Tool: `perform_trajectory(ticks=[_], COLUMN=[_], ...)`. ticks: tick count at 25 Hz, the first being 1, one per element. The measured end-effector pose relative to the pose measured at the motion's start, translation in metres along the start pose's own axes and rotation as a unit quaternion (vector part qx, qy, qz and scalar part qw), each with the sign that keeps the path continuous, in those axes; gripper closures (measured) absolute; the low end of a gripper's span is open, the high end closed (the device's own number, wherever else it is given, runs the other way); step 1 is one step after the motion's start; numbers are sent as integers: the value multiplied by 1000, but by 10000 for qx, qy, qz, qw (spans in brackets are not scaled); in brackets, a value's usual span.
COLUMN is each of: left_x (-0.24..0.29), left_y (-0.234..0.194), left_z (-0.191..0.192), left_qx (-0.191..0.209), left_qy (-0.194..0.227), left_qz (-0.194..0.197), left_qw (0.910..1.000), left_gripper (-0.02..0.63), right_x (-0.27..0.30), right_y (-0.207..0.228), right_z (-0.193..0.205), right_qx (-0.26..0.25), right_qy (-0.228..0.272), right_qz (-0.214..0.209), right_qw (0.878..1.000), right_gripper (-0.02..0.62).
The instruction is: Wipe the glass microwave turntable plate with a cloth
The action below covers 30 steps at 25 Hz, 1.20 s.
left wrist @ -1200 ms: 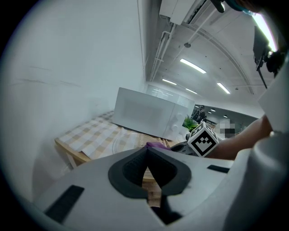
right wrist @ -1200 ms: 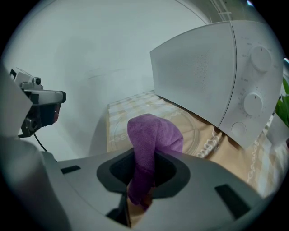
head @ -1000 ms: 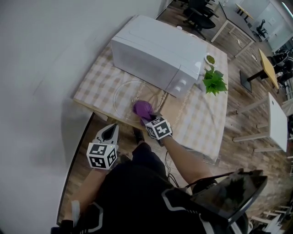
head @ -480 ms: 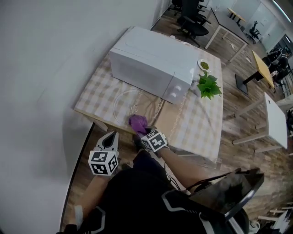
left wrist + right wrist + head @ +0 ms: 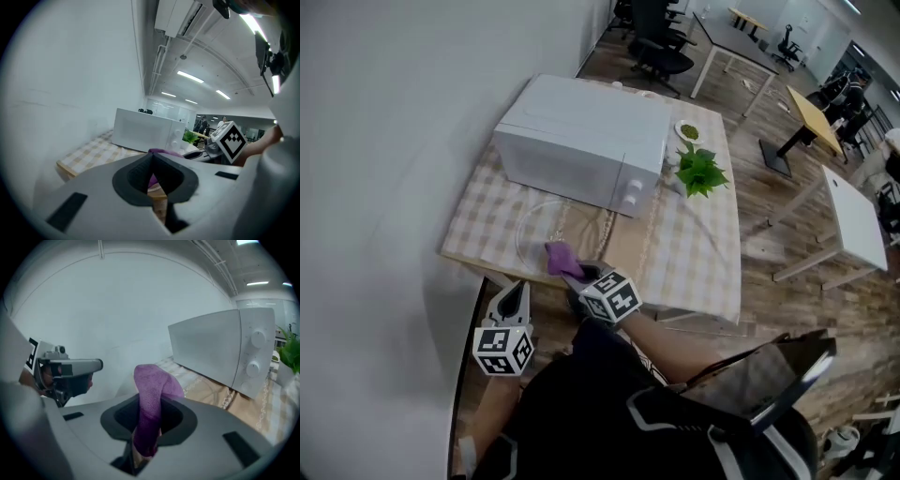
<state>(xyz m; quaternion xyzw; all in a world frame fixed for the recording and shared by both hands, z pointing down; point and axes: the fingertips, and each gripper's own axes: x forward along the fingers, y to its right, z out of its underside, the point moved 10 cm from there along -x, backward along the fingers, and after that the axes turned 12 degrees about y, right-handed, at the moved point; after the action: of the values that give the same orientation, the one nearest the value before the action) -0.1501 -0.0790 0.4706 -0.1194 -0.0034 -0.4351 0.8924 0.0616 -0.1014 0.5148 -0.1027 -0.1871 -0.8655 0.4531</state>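
**Cloth drawn back to the near rim of the plate**

Compared with half a second before, the right gripper [image 5: 575,273] had come back toward me, and the purple cloth [image 5: 560,257] it carried had slid from the inner part of the glass turntable plate [image 5: 536,225] to its near edge, close to the near edge of the table [image 5: 698,253]. The left gripper [image 5: 514,292] had hardly shifted.

My right forearm reached forward and left across my body, the marker cube facing up, the jaws pointing at the plate and clamped on the cloth, which stood up out of them in a folded hump. The left gripper hung off the table's near left corner, below the tabletop, pointing far; its jaws were together with nothing between them.

The plate lay on the checked tablecloth just in front of the white microwave [image 5: 577,141], with a green plant [image 5: 700,171] to the right of the oven. Being clear glass, its rim showed only faintly, and its near part was covered by the cloth and the right gripper, so I could not tell whether the cloth was touching it.
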Motion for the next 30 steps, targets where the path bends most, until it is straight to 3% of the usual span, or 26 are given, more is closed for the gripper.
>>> perform_trajectory(ticks=[8,13,18,30], left_x=[-5,-4,-2,0], left_y=[-15,-14,-4,-2], left_z=[-46,-83,-99,-105], left_qx=[-250,4,558,484], left_qy=[558,850,1154,1201], left_qz=[-116,-143,-216,-402], left_qw=[9981,9963,9915,9908], left_gripper=[598,598,598,598], right_x=[-25,-40,-49,-55], right_y=[-8,-7,-8,-3], right_z=[-61,-94,-111,-126], right_qx=[77,-16,-309,-422], right_qy=[903,1378,1785,1978], right_qz=[-276,-255,-222,58], right_qw=[9955,9901,9832,9793], right_gripper=[509,509,509,515])
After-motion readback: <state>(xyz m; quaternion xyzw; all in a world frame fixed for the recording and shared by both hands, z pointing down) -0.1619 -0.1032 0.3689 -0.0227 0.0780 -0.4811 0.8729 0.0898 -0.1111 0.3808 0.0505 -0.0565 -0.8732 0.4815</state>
